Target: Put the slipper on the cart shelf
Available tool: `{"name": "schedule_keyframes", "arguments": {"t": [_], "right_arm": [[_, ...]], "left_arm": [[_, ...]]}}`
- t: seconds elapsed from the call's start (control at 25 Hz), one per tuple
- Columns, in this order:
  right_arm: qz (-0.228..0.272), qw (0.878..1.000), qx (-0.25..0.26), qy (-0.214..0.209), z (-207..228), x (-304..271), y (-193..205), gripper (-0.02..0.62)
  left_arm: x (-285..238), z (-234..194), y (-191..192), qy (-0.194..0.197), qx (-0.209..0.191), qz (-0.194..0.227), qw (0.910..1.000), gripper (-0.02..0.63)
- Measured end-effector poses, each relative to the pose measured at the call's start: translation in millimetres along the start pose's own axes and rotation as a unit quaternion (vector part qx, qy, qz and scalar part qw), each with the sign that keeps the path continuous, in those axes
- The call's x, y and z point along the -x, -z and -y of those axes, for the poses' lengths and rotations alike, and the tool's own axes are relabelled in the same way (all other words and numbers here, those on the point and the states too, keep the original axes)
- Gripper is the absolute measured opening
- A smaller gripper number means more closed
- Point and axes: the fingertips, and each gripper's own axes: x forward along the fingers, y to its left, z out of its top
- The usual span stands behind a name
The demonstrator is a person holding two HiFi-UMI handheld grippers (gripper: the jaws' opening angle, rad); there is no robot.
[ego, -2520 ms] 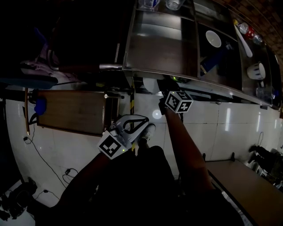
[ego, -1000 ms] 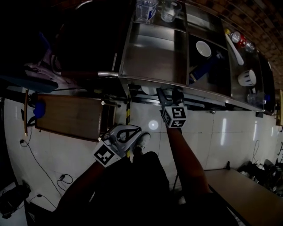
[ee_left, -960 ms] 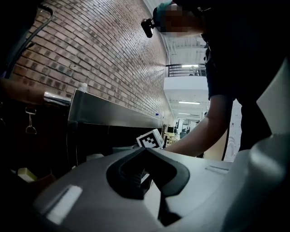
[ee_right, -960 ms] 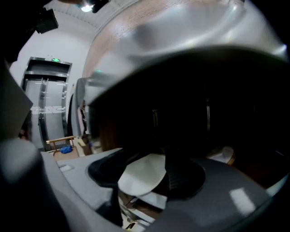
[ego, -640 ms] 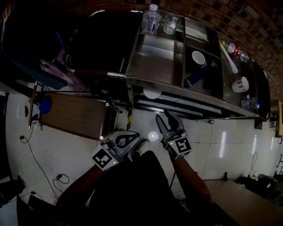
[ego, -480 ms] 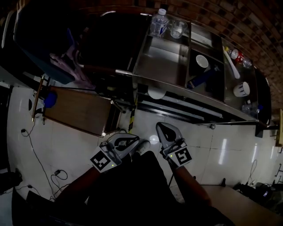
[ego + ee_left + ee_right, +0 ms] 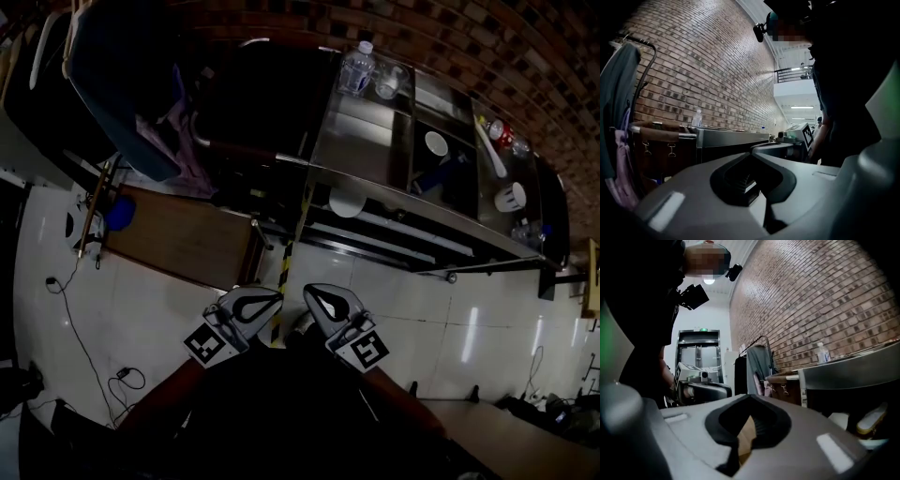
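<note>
Two grippers sit low in the head view, side by side but not touching, over white tiles point(image 7: 141, 291). Each carries a cube of black-and-white square markers with no readable writing.

At far left a blue garment point(image 7: 122, 66) hangs with a pink cloth point(image 7: 178, 150) beside it. Below them lies a brown board point(image 7: 178, 234).

The left gripper point(image 7: 277, 295) has its jaws together, tip to tip, with nothing between them. Just right of it, the right gripper point(image 7: 309, 291) has just been closing its jaws. They now meet, and nothing is caught in them.

Beyond both stands the steel cart point(image 7: 361, 150), one leg banded yellow and black. On its lower shelf point(image 7: 394, 234), under the top tray, lies a white rounded shape. This is probably the slipper point(image 7: 347, 199), though the view is dark. The right gripper view shows a pale thing with a yellowish sole in the same place. It lies well apart from both grippers.

On the cart's top stand a clear bottle point(image 7: 356, 67), its label too small to read, and a glass point(image 7: 387, 82) just beside it. Further right are a white bowl point(image 7: 436, 143) and a white cup point(image 7: 509, 197). A brick wall point(image 7: 422, 28) runs behind.

In the right gripper view a green sign point(image 7: 700, 329) glows over double doors, its lettering illegible
</note>
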Motion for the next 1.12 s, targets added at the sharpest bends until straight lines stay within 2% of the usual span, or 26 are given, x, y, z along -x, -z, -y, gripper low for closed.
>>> {"name": "schedule_keyframes", "arguments": {"t": [0.32, 0.68, 0.88, 1.12], "right_arm": [[-0.008, 1.0, -0.004, 0.018, -65, -81, -2, 0.0], [-0.028, 0.998, 0.004, 0.053, -136, -162, 4, 0.0], [-0.031, 0.998, 0.001, 0.055, -166, -186, 6, 0.0], [-0.034, 0.999, 0.001, 0.038, -184, -192, 7, 0.0]], "left_arm": [[79, -49, 1, 0.027, -0.006, 0.011, 0.9996, 0.003], [179, -111, 12, 0.049, 0.008, 0.02, 0.9985, 0.003], [207, -115, 8, 0.072, 0.001, 0.019, 0.9972, 0.003], [219, -107, 6, 0.074, 0.001, 0.022, 0.997, 0.003]]}}
